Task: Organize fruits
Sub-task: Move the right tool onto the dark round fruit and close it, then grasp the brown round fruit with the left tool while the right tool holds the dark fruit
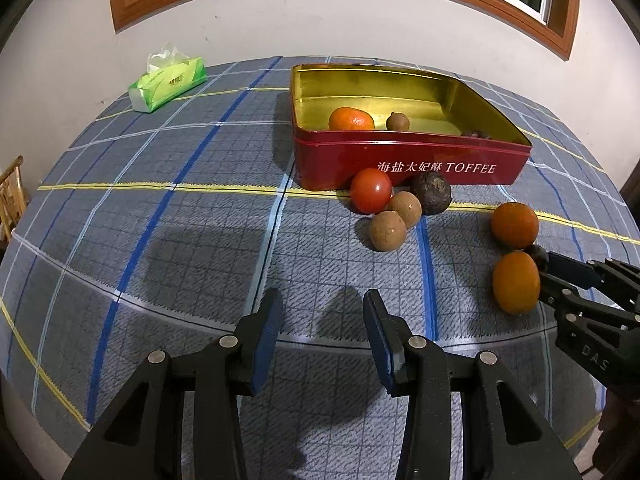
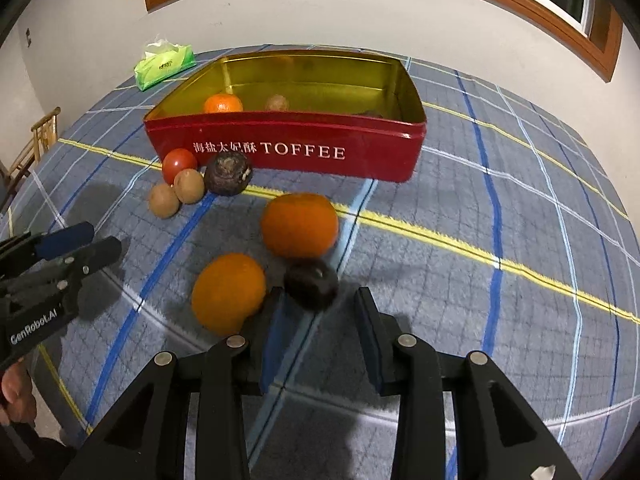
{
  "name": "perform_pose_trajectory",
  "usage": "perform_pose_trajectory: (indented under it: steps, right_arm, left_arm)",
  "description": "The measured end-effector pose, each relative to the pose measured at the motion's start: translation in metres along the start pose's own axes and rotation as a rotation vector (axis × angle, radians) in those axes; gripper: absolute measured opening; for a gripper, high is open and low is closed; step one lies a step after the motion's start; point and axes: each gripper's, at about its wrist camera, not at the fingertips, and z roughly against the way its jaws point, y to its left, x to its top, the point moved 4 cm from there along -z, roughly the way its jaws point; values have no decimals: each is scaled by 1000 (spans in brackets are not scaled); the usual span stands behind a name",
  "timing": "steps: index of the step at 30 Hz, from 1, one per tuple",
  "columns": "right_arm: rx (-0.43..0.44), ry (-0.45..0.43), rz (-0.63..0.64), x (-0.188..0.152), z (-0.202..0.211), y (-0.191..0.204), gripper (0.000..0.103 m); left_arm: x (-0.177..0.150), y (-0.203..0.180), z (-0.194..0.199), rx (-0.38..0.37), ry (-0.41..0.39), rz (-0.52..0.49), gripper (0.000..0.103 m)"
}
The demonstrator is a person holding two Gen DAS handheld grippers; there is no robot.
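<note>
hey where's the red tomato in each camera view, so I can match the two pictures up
Left wrist view: the red tomato sits centre-right, against the front wall of the tin, left of the dark fruit.
Right wrist view: the red tomato is left of centre, at the tin's front left corner.
Shared landmark: the red TOFFEE tin.

Three oranges [image 1: 351,119], three longans [image 1: 387,231], one tomato [image 1: 371,191].

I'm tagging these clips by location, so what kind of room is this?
Probably a home dining or living room: a table under a checked tablecloth, a pack of tissues, a toffee tin holding fruit, and a wood-framed window.
</note>
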Motion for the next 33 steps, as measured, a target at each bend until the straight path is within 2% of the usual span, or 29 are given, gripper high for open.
perform_pose_trajectory:
  steps: [7, 19, 33]
  right_arm:
    - [-3, -10, 12, -3, 2, 2, 24]
    - [-9, -24, -20, -8, 5, -8, 23]
    - [-68, -37, -86, -9, 4, -48, 23]
  left_arm:
    - [5, -3, -2, -5, -4, 4, 43]
    - [5, -14, -4, -20, -5, -9, 43]
    - [13, -27, -11, -37, -10, -30, 43]
